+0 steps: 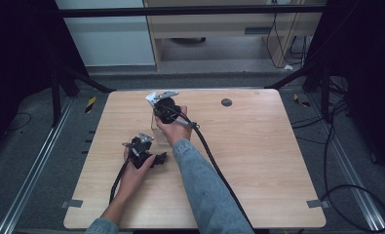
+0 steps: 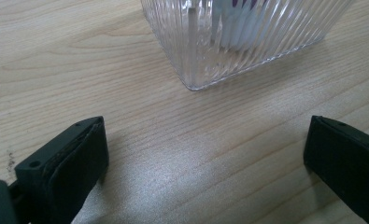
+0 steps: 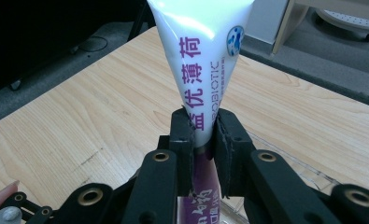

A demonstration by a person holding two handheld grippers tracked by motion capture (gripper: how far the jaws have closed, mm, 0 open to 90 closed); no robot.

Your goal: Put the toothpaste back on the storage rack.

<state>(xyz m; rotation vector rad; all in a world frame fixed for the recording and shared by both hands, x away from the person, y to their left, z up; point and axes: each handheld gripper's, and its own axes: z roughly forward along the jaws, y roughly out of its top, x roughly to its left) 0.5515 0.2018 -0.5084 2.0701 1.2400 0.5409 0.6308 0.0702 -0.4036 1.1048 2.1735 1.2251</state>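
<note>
A white and purple toothpaste tube (image 3: pixel 202 60) stands upright with my right gripper (image 3: pixel 203 135) shut on its lower part. The tube's bottom end goes down into a clear ribbed plastic container (image 2: pixel 247 42), whose rim (image 3: pixel 294 165) lies just under the jaws. In the high view the right gripper (image 1: pixel 166 111) hovers over the container (image 1: pixel 157 132) near the table's middle left. My left gripper (image 2: pixel 205 158) rests low on the wood just short of the container's corner, its jaws wide open with nothing between them. Seen from the high view, the left gripper (image 1: pixel 157 158) lies in front of the container.
The wooden table (image 1: pixel 258 161) has a small black round mark (image 1: pixel 226 102) at its far edge. Black cables trail from both grippers toward the near edge. A pale wooden cabinet (image 1: pixel 219 24) stands on the floor beyond the table.
</note>
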